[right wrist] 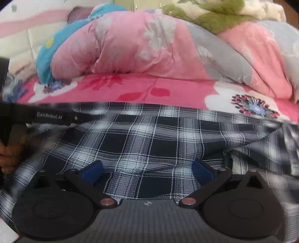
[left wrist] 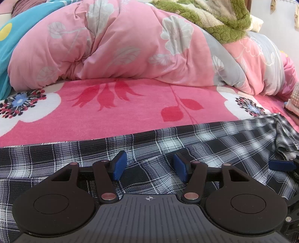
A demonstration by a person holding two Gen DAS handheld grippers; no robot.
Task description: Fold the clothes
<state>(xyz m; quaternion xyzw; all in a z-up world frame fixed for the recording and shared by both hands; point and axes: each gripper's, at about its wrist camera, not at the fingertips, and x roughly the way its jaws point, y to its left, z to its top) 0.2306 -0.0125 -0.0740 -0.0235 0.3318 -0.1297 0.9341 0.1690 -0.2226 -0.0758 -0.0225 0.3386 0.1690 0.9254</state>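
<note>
A black-and-white plaid garment lies spread flat on the bed, its far edge running across both views. My left gripper hovers low over it, blue pads apart, with only flat cloth beneath them. My right gripper stands wide open over the same garment, nothing pinched between its pads. One blue pad of the right gripper shows at the right edge of the left wrist view. In the right wrist view the left gripper's black body crosses the left side, held by a hand.
The bed is covered with a pink floral blanket. Behind it a bulky pink-and-grey duvet is heaped up, with a green fleece blanket on top and teal cloth to the left.
</note>
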